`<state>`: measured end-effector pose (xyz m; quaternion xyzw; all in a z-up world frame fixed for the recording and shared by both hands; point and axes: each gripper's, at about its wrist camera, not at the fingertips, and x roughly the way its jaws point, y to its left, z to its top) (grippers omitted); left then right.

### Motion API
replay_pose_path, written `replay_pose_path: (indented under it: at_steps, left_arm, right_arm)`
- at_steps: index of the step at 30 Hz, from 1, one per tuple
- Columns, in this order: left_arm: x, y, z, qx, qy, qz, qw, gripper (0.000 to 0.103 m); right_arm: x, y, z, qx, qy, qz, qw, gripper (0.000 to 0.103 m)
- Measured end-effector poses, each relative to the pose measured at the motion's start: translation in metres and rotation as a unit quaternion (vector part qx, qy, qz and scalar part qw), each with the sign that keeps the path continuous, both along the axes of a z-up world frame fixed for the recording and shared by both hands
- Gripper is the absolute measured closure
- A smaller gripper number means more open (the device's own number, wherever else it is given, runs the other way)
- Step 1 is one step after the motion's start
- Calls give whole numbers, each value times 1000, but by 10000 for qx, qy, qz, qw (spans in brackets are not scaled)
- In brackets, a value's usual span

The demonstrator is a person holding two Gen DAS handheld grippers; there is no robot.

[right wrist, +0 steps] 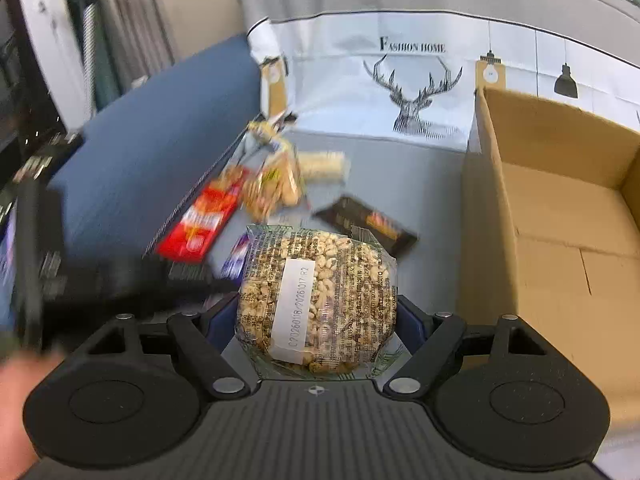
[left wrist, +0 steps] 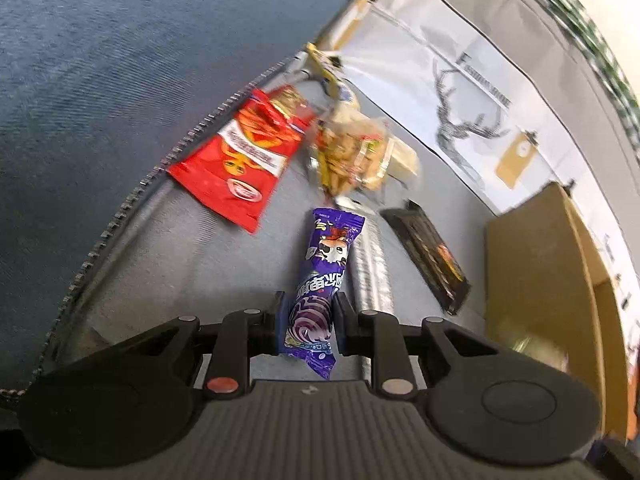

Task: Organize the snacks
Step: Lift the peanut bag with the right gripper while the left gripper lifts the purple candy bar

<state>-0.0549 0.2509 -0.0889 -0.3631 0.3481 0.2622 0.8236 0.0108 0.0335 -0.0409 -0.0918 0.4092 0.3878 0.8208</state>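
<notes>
1. While both claws carry a snack, the likely step is moving each to the cardboard box; lifting clear of the loose packets first would serve it well.
2. Left gripper, jaws narrow, pinches the purple snack bar near its lower end; the rest juts forward over the grey cloth.
3. Right gripper, jaws wide, clamps the puffed-grain cake packet by its sides, the box just to its right.
</notes>
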Motion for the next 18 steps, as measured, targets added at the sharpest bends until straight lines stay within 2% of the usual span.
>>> replay_pose_path:
  at_steps: [3,6,9,12,15,18]
  left_arm:
    - [2,-6,2,14,-51,-171,9998,77]
    - [3,-11,6,107,-63,-252,9996,77]
    - [3,-6,5,-118,14,-386,9992,77]
    - [3,1,9,-403,118,-588,9974,77]
    - [6,-3,17,-364,239,-936,9947,77]
    - [5,-10,15,-237,316,-1064,9935,77]
  right_arm:
    - [-19,-6,-1,-199,-18,175,9996,22]
    - [-31,-6,2,-183,-214,292,9992,22]
    - [-38,-13,-5,-116,-291,332,9990,22]
    - [-38,-21,-21,-29,-97,350,9993,22]
    - [-38,-20,-40,-143,-29,466,9988,22]
    - [-33,-15,-50,-187,220,449,9986,22]
